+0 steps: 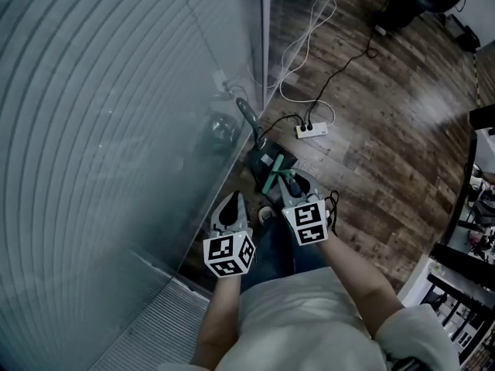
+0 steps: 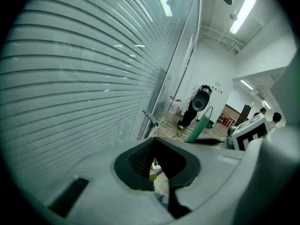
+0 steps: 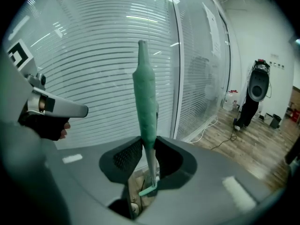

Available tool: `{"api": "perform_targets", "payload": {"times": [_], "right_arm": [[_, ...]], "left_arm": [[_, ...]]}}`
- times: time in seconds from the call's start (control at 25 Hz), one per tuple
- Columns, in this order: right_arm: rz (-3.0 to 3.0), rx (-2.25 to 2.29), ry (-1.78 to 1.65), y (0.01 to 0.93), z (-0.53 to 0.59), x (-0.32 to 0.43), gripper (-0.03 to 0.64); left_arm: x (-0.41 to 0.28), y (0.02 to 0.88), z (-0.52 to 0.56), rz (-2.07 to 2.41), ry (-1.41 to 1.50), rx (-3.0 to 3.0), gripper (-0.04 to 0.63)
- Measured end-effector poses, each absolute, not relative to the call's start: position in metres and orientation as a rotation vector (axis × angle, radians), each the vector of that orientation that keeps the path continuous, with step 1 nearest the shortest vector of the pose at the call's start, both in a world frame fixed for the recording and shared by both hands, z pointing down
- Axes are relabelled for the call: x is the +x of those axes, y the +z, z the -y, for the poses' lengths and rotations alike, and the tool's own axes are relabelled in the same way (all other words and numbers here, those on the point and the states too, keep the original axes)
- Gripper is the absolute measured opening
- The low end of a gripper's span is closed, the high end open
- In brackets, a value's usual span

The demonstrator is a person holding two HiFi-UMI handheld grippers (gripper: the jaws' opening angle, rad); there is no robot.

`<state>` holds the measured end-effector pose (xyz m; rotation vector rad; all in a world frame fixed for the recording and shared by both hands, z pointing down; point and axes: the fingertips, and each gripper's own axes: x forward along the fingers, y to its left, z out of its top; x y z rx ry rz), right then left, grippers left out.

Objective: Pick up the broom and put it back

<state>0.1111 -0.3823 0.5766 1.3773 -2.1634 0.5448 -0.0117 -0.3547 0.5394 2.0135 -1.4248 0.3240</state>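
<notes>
The broom's green handle (image 3: 144,93) stands upright between the jaws of my right gripper (image 3: 146,146), which is shut on it. From the head view the handle (image 1: 272,180) runs down to a dark dustpan (image 1: 267,159) on the floor by the glass wall, with the right gripper (image 1: 288,182) on its upper part. My left gripper (image 1: 230,201) is to the left of it, apart from the broom. Its jaws (image 2: 154,142) meet at the tips with nothing between them. The left gripper view shows the green handle (image 2: 199,125) off to the right.
A glass wall with blinds (image 1: 116,130) fills the left side. A grey handle (image 1: 247,114) leans against it. A white power strip (image 1: 311,131) with cables lies on the wood floor beyond the dustpan. A black machine (image 3: 255,90) stands further back.
</notes>
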Motion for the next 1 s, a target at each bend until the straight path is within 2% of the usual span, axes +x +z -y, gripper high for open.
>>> {"api": "perform_targets", "payload": {"times": [1.0], "right_arm": [[2.412,1.092,0.343,0.460,0.350,0.114,0.097]], "left_arm": [[-0.019,0.461,0.308,1.714,0.153,1.871,0.008]]}}
